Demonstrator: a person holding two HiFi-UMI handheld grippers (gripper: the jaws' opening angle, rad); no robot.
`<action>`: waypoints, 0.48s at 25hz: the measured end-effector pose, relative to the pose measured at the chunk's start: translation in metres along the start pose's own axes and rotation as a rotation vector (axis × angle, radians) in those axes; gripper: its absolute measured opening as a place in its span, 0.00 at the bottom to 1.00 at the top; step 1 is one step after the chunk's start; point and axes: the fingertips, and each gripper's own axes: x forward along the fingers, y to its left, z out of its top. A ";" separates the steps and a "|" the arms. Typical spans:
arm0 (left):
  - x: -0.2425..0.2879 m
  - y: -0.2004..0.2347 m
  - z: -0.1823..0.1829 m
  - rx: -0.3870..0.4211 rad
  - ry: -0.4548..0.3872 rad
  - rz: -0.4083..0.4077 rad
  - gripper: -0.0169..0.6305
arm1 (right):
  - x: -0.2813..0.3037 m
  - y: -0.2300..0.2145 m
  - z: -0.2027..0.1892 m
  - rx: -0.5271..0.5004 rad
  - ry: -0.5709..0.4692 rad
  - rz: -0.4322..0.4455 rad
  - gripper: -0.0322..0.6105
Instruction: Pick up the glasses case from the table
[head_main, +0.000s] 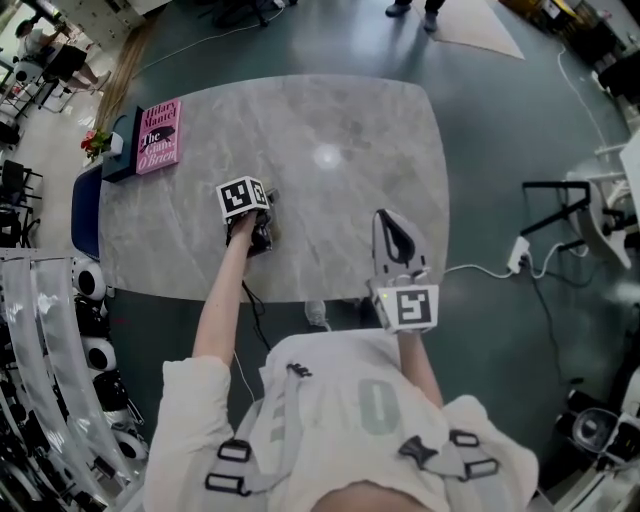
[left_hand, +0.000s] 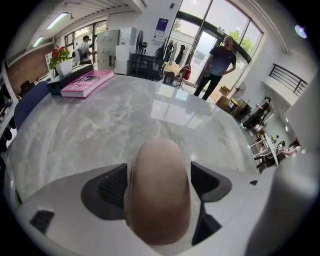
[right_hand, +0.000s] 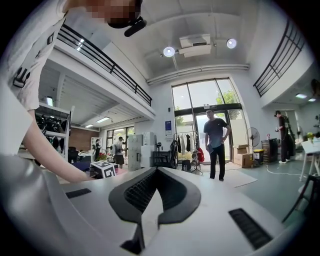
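Case (left_hand: 158, 200) is sitting pinched in left claw (left_hand: 159, 172), low at the counter (head_main: 330, 150), maybe touching it. Right claw (right_hand: 156, 172) is idling pressed together, empty, parked clear to avoid interfering.

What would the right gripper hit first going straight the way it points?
Nothing close, it seems. The right gripper, shut and empty, points level into the room; only a standing person far off lies roughly in line.

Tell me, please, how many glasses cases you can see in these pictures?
1. The glasses case sits gripped between the jaws of the left gripper, over the table. The right gripper is shut and holds none.
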 end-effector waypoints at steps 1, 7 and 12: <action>0.002 0.001 -0.002 0.003 0.013 0.005 0.61 | 0.000 -0.001 0.000 0.001 -0.001 -0.002 0.05; 0.015 0.002 -0.011 -0.023 0.087 -0.004 0.61 | 0.001 0.000 -0.002 0.005 0.011 -0.006 0.05; 0.019 0.004 -0.012 -0.016 0.125 -0.004 0.61 | 0.006 0.004 -0.002 -0.017 0.012 -0.001 0.05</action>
